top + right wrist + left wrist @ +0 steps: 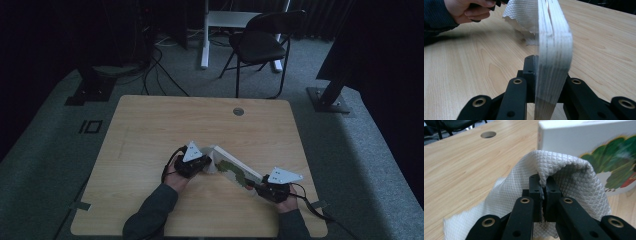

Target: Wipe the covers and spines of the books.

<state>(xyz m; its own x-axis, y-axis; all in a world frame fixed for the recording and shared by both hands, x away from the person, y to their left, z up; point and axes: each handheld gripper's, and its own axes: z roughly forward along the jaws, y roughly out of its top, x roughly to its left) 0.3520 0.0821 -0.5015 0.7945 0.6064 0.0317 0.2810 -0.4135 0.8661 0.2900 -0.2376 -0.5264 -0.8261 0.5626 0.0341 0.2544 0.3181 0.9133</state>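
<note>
My left gripper (544,188) has its black jaws pinched tight on a fold of white, diamond-embossed paper towel (564,172); in the left gripper view the sheet bunches up over the jaw tips and drapes down both sides, with a loose corner lying flat on the light wooden worktop (461,170). The raised part of the towel sits against the cover of the thick white board book (599,147), right beside its green leafy illustration. My right gripper (547,75) is clamped on the book's edge: in the right gripper view the stack of stiff white pages stands upright between the jaws, its rounded corner at the top, and the pads press on both faces. Farther along that view I see the towel (524,15) touching the book's left face and the hand (469,10) that carries the left gripper. From the high view, the left gripper (192,161) is near the middle of the worktop (150,130), the right gripper (272,187) close to the near right corner, and the book (235,167) spans between them, tilted, in the near half. A round grommet hole (238,111) sits by the far edge, and a black folding chair (260,42) stands beyond the table.
</note>
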